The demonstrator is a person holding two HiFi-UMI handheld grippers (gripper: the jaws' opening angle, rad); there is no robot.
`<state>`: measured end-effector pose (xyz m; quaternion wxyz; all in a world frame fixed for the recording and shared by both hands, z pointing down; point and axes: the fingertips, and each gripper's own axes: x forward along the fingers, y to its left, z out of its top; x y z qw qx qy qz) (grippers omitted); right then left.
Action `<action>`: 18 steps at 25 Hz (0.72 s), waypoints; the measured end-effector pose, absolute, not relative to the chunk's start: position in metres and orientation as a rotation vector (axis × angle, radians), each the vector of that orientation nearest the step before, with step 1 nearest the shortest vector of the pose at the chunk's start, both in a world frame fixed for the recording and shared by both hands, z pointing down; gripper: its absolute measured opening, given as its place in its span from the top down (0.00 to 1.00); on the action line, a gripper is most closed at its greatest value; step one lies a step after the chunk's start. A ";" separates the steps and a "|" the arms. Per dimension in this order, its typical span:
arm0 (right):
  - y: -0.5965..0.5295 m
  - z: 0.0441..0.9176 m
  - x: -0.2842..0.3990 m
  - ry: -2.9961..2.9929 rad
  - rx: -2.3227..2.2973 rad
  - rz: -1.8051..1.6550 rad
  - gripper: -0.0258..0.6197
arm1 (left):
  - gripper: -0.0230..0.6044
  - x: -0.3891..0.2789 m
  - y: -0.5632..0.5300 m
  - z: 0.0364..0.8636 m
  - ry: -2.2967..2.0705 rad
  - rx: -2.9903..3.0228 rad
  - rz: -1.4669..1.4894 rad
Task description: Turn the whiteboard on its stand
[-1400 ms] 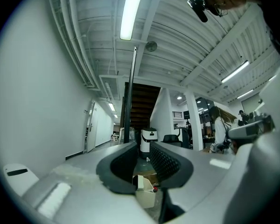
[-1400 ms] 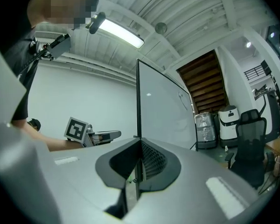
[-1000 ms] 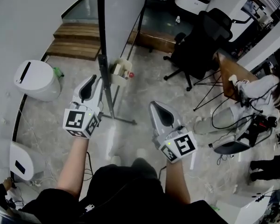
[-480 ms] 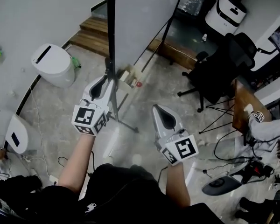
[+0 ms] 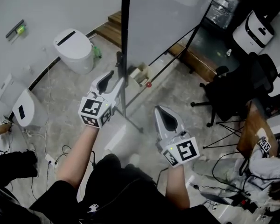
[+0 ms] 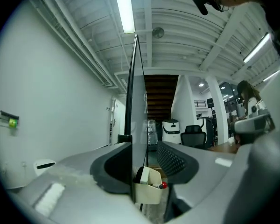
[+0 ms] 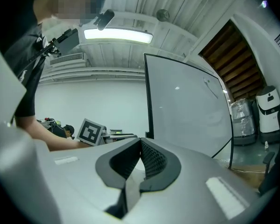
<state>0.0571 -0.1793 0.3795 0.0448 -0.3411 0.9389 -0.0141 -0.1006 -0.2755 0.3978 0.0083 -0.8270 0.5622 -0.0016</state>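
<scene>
The whiteboard (image 5: 163, 17) stands upright on its black stand, its black side frame (image 5: 125, 41) running down the middle of the head view. My left gripper (image 5: 115, 78) is at that side frame, level with the cream pen tray (image 5: 141, 73). In the left gripper view the board's edge (image 6: 133, 125) sits between the jaws of the left gripper (image 6: 144, 160), which are opening; the right pad stands clear of it. My right gripper (image 5: 163, 110) hangs shut and holds nothing, apart from the board. The right gripper view shows the board's face (image 7: 186, 106) beyond the right gripper (image 7: 141, 146).
A white bin (image 5: 75, 50) stands left of the board, with wooden steps (image 5: 113, 28) behind. A black office chair (image 5: 238, 90) and a white machine (image 5: 254, 29) are to the right. The stand's foot (image 5: 135, 125) reaches toward me. Cables lie on the floor. A person (image 5: 266, 167) is at lower right.
The view has swung, and the board's face now shows much wider. My left gripper has stayed at the board's black side frame. The right gripper has hardly moved.
</scene>
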 end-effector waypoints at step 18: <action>-0.175 0.376 0.055 2.834 -1.151 -0.062 0.95 | 0.50 -0.116 -0.346 0.416 1.728 -2.599 -0.147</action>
